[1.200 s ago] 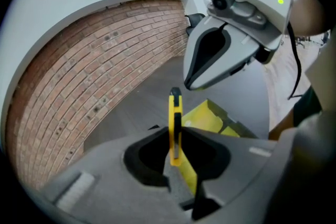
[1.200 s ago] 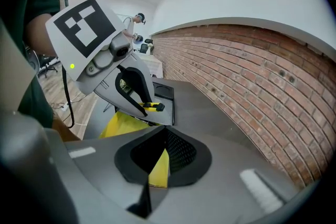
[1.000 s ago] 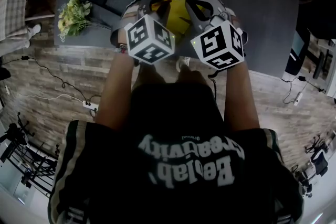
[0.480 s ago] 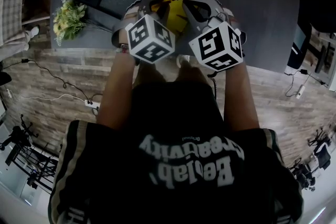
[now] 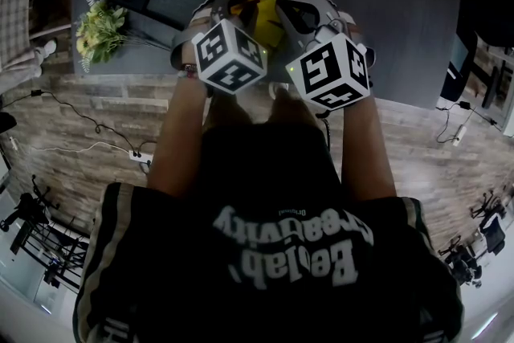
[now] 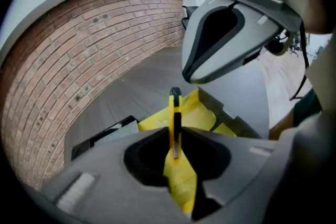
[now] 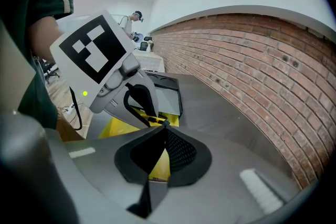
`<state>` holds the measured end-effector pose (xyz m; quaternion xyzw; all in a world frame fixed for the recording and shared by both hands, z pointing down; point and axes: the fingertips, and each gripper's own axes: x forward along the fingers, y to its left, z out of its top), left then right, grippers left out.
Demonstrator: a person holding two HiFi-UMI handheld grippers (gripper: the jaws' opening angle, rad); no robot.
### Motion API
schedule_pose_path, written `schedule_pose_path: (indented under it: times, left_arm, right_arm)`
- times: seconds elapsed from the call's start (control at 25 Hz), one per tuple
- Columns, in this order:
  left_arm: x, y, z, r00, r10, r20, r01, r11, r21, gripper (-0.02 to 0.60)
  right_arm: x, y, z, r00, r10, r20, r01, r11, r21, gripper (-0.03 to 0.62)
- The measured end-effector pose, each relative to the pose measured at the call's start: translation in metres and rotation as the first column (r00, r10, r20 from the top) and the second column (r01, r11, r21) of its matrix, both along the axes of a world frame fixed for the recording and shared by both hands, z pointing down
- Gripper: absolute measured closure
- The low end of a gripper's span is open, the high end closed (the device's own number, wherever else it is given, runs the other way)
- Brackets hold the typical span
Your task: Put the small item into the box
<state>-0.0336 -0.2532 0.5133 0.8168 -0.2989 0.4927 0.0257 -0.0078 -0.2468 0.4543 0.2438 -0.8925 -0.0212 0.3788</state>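
Left gripper [image 6: 175, 140]: fingers [image 6: 220, 136] part closed, clamped on the small item [image 6: 175, 110], a thin yellow-and-black piece standing edge-on between them with its tip poking out past them. It is held over the open yellow-lined box [image 6: 231, 119] on the grey tabletop [image 6: 136, 86]. Right gripper [image 7: 164, 124]: fingers [image 7: 178, 150] pressed together, nothing between, just beside the left.

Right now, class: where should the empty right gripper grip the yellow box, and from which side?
Probably its thin upright side wall, from above: the yellow box is open-topped, so one jaw fits inside, one outside. The right gripper has its jaws together; open them first.
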Motion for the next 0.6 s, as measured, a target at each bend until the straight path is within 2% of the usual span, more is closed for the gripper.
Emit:
schedule_pose_path:
  times: [0.6]
  left_arm:
    - [0.002, 0.002, 0.026, 1.000, -0.004, 0.019, 0.005, 0.997, -0.076, 0.509]
  right_arm:
    - [0.003, -0.003, 0.009, 1.000, 0.011, 0.010, -0.011, 1.000, -0.021, 0.588]
